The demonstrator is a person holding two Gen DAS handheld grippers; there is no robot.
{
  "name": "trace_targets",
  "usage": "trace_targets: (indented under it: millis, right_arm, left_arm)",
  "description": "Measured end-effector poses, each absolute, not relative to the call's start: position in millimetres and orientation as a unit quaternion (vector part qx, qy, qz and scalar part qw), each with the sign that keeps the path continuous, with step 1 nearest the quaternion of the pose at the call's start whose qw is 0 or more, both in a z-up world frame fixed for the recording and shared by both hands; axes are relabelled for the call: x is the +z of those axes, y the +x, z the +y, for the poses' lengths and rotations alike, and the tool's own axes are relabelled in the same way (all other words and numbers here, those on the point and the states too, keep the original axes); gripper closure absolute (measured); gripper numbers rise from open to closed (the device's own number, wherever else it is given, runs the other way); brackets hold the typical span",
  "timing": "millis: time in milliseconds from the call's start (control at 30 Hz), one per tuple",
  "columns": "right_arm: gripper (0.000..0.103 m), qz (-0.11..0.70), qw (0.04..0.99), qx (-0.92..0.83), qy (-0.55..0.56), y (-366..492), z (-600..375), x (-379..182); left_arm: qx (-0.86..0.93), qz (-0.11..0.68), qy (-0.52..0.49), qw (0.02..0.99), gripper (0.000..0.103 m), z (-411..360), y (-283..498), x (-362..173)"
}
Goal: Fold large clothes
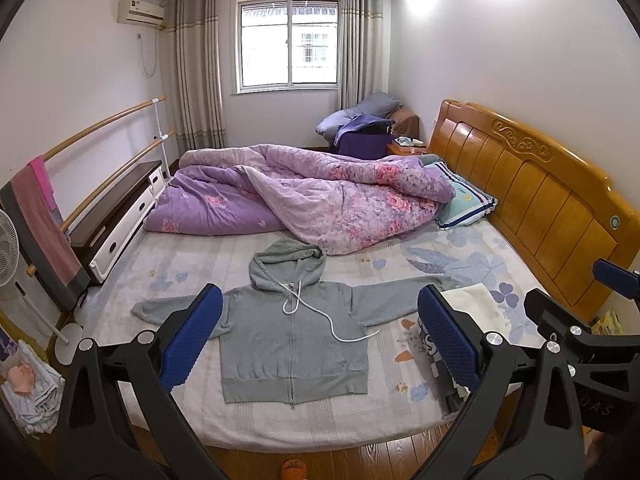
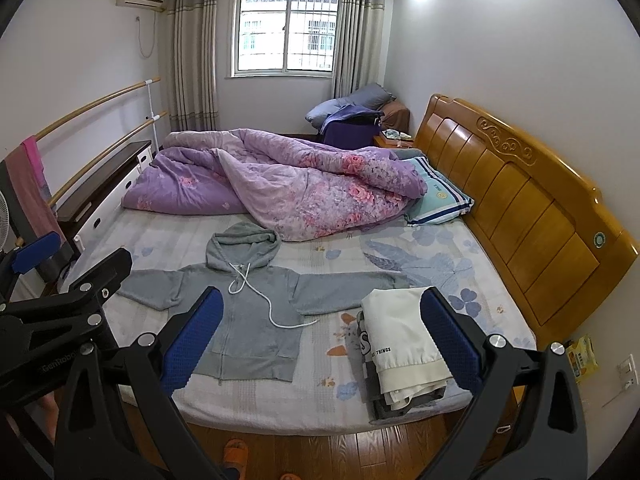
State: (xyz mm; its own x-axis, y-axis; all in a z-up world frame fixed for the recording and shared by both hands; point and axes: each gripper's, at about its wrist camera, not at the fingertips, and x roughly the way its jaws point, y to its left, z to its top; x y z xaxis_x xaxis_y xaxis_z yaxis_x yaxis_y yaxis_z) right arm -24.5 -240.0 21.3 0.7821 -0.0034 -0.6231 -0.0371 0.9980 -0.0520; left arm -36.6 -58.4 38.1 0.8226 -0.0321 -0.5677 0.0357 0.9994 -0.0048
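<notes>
Waiting above the bed (image 1: pixel 168 248), both grippers, left gripper (image 1: pixel 320 336) and right gripper (image 2: pixel 320 336), gape wide, holding nothing. Grey hoodie (image 1: pixel 292 344) lies flat, unfolded. Next, I think: grab a sleeve.

walls white | floor wood (image 2: pixel 332 452) | wooden headboard (image 1: pixel 532 196) right | curtained window (image 1: pixel 286 42) far, daylit

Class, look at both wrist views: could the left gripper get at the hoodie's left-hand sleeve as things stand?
Probably yes. The left gripper is open and holds nothing, and the grey hoodie lies spread flat with that sleeve bare on the sheet. The quilt and the folded pile lie elsewhere.
</notes>
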Motion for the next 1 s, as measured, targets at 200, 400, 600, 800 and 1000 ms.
trace_targets:
  millis: [200,400,600,800,1000]
  right_arm:
    - [0.008,0.332,0.943,0.009,-0.030,-24.3,-239.7,21.7]
    - [0.008,0.332,0.943,0.008,-0.030,-26.1,-237.5,22.3]
    - [0.008,0.333,0.943,0.008,-0.029,-25.8,-237.8,22.5]
    - [0.008,0.335,0.942,0.008,-0.030,-26.2,-233.5,24.6]
    - [0.008,0.334,0.942,0.008,-0.031,-26.2,-233.5,24.9]
  left_arm:
    - [-0.016,0.298,0.002,0.954,0.005,-59.2,-36.6,38.4]
    - [-0.016,0.298,0.003,0.955,0.005,-59.7,-35.6,37.8]
    - [-0.016,0.297,0.004,0.955,0.005,-58.8,-35.9,38.5]
    - [-0.015,0.298,0.002,0.955,0.005,-61.0,-36.7,37.8]
    - [-0.014,0.298,0.003,0.955,0.005,-61.6,-36.8,37.8]
